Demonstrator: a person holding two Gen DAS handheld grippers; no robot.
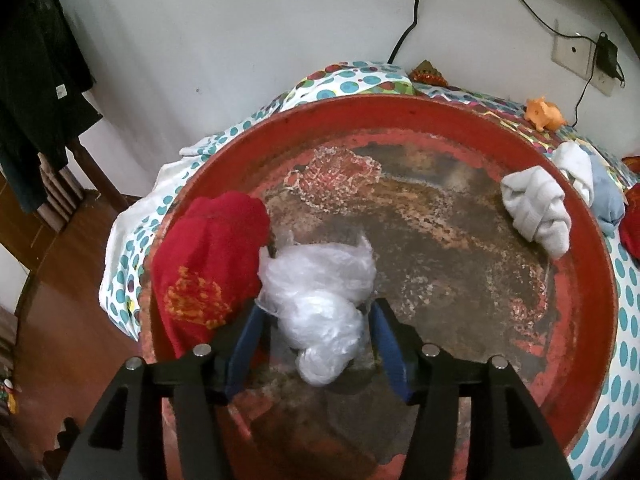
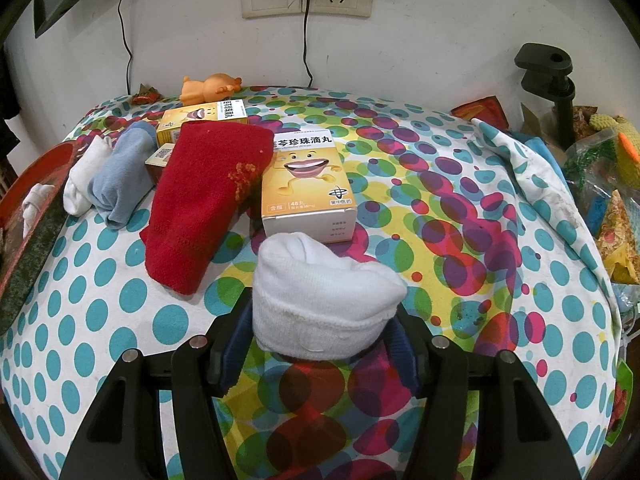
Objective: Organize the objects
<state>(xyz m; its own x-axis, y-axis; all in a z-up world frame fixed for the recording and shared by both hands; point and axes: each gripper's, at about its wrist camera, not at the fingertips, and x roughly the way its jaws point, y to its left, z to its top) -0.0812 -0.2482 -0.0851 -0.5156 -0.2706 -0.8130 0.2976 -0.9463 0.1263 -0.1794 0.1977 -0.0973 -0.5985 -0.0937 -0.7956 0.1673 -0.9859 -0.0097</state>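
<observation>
- Tongs of the left hand (image 1: pixel 316 344) pinch a crumpled clear plastic bag (image 1: pixel 320 304) low over the worn floor of the red tray (image 1: pixel 400 108); whether the bag touches the floor cannot be told.
- Tongs of the right hand (image 2: pixel 320 332) are pressed on a rolled white sock (image 2: pixel 320 292), held just above the spotted desk cloth (image 2: pixel 460 200), well apart from the tray at that view's left edge.
- Already in the tray: a red towel (image 1: pixel 208 268) draped over its left rim and a grey-white sock bundle (image 1: pixel 536 216) at its right wall.
- Left on the desk: a red cloth (image 2: pixel 200 204), a blue sock (image 2: pixel 120 176) with another white sock (image 2: pixel 84 176) beside it, two yellow medicine boxes (image 2: pixel 308 180), and an orange toy (image 2: pixel 208 88) near the wall.
- Judging by this, the sorting looks under halfway: two soft items sit inside, two more are in the tongs, and several remain outside.
- Boxes and toy may belong elsewhere; the pictures do not settle that.
</observation>
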